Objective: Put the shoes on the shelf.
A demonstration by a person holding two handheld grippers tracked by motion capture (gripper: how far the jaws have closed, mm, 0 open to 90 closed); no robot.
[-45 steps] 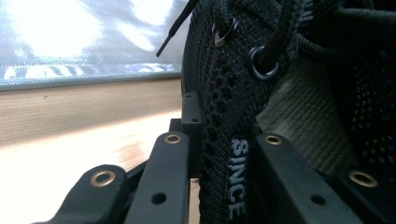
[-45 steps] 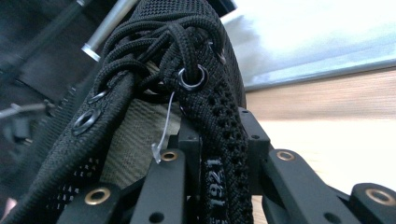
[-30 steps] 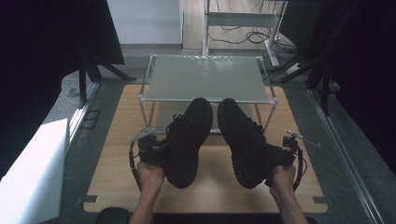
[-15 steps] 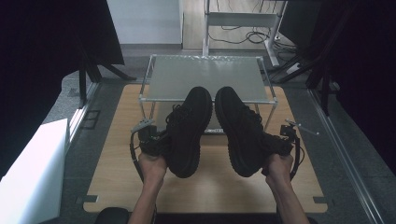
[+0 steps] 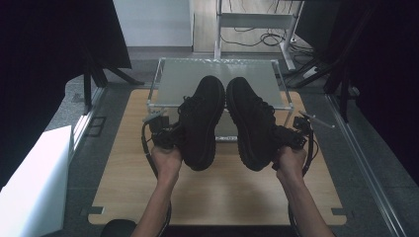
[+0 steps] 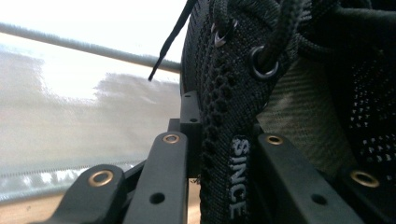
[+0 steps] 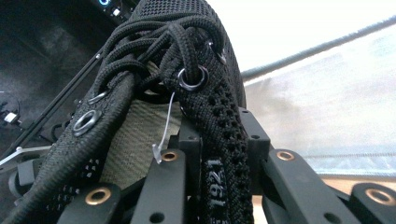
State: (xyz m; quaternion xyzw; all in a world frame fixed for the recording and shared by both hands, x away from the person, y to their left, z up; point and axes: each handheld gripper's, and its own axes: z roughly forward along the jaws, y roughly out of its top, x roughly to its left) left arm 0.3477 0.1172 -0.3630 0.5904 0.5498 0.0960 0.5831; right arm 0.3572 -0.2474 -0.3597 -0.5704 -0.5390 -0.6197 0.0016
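Above the desk (image 5: 123, 197), two black shoes are held side by side, toes pointing away toward the wire rack (image 5: 168, 84). The left shoe (image 5: 201, 123) is gripped at its collar edge by the left claw (image 5: 165, 134); the right shoe (image 5: 252, 126) is gripped likewise by the right claw (image 5: 290, 137). Both claws are clenched on the eyelet strip, as seen in the gripper views. For a clean placement, both shoes should be kept level and parallel, and lowered together onto the rack's top shelf, presumably the target. Both hands are raised, forearms extended forward, wrists turned inward toward the shoes.
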